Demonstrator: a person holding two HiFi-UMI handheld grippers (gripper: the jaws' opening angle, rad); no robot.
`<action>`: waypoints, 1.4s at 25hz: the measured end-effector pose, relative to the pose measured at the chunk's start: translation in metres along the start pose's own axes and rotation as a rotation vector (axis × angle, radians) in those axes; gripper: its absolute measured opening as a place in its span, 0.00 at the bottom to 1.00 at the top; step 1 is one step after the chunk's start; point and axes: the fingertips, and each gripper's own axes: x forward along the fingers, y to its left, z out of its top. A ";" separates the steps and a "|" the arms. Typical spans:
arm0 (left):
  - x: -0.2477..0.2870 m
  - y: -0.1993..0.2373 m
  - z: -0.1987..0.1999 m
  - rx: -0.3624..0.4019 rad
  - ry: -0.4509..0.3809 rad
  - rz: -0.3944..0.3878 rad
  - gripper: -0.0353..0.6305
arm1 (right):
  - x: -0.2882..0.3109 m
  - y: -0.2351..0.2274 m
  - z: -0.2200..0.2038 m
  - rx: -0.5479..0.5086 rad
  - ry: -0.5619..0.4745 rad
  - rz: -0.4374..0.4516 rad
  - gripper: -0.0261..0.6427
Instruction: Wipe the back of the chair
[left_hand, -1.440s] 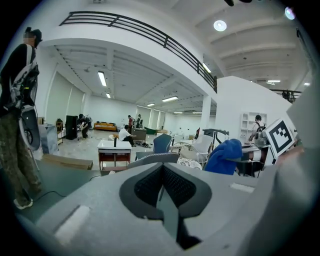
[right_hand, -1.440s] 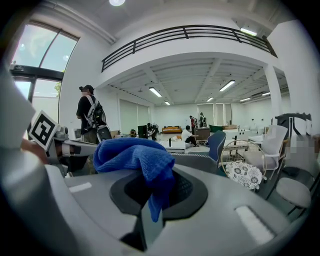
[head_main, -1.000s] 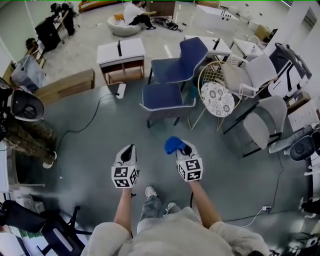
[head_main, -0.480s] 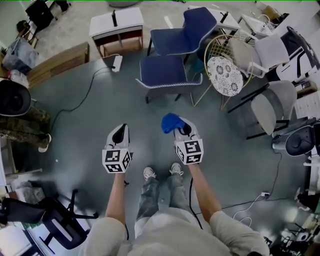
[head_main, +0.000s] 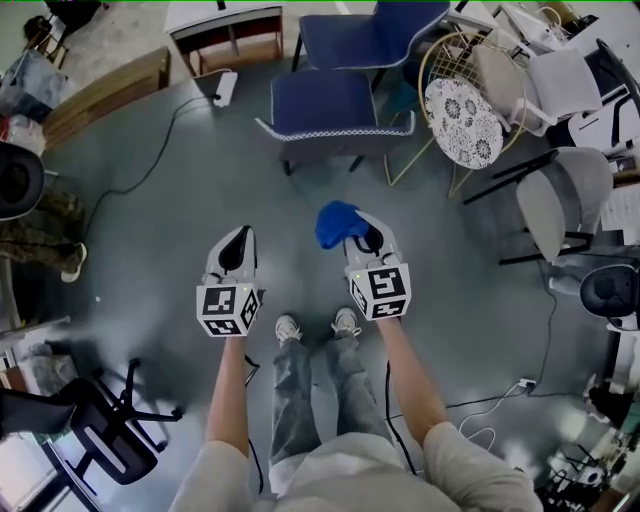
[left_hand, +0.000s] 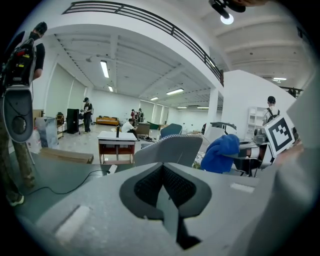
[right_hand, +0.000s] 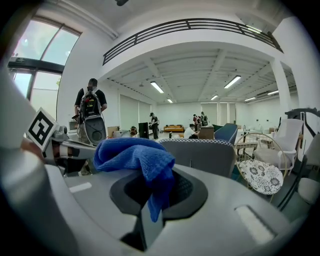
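A blue chair (head_main: 335, 100) stands ahead of me with its back toward me; the white-dotted top rim of the back (head_main: 338, 131) shows from above. In the gripper views that back is a grey panel (left_hand: 172, 149) (right_hand: 212, 155). My right gripper (head_main: 357, 236) (right_hand: 159, 181) is shut on a crumpled blue cloth (head_main: 335, 224) (right_hand: 132, 154), held in the air short of the chair. My left gripper (head_main: 239, 238) (left_hand: 163, 169) is level with it on the left, shut and empty. Floor shows between both grippers and the chair.
A second blue chair (head_main: 372, 28) stands behind the first. A wire chair with a lace cushion (head_main: 462, 122) and a grey chair (head_main: 560, 200) stand to the right. A cable (head_main: 140, 160) crosses the floor on the left. A black office chair (head_main: 105, 430) sits behind me, lower left.
I have come closer to the blue chair, which now looks larger and sits higher in the head view. Both grippers stay level and shut, the cloth still in the right one.
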 end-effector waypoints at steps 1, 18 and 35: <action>0.002 0.001 -0.006 -0.003 -0.001 0.007 0.05 | 0.003 -0.001 -0.007 0.002 0.002 0.001 0.11; 0.018 0.022 -0.052 0.000 0.023 0.021 0.05 | 0.082 0.016 -0.044 0.038 0.005 0.048 0.11; 0.030 0.040 -0.045 -0.004 0.043 0.047 0.05 | 0.205 0.042 0.005 -0.023 0.027 0.132 0.11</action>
